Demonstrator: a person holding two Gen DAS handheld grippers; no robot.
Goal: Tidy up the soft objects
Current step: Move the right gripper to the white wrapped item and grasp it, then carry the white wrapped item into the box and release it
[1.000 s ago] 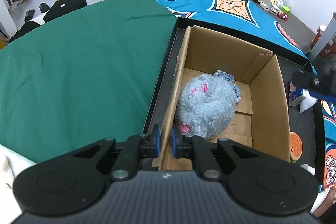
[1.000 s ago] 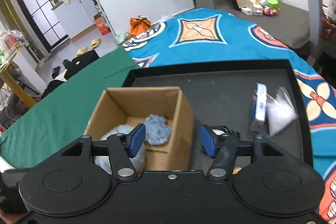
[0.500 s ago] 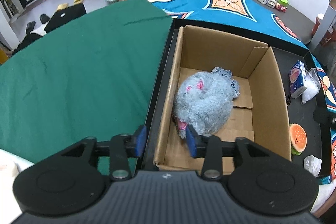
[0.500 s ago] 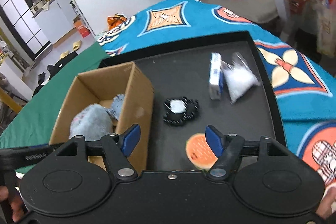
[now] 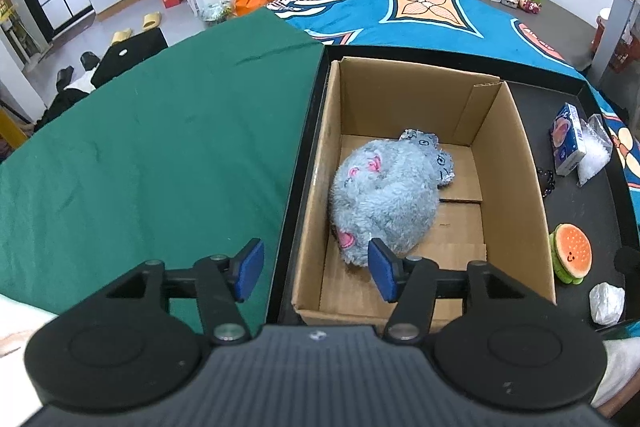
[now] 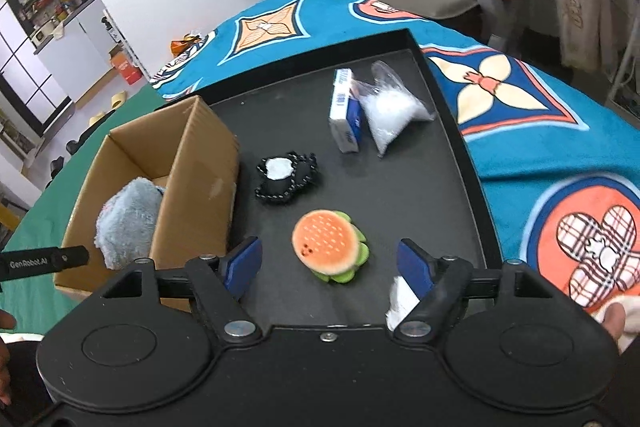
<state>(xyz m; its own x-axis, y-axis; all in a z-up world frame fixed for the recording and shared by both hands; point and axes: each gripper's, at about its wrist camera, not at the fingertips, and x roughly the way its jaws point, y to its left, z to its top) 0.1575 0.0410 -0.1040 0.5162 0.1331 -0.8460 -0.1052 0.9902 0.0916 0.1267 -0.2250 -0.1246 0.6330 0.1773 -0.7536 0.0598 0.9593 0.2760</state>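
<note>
A grey plush toy (image 5: 384,199) lies in an open cardboard box (image 5: 516,155) on a black tray (image 6: 400,187); the plush also shows in the right wrist view (image 6: 124,219). My left gripper (image 5: 316,269) is open and empty above the box's near left wall. My right gripper (image 6: 330,261) is open and empty, just above a burger plush (image 6: 326,245). The burger plush (image 5: 570,253) lies right of the box. A black and white soft toy (image 6: 286,177) lies beyond it. A white soft lump (image 6: 400,301) lies by my right fingertip.
A blue and white packet (image 6: 346,115) and a clear bag of white stuffing (image 6: 390,111) lie at the tray's far side. A green cloth (image 5: 152,147) covers the table left of the tray, a blue patterned cloth (image 6: 520,99) the right.
My left gripper opened, let go of the box's left wall and pulled back. My right gripper swung right and down over the tray to the burger plush.
</note>
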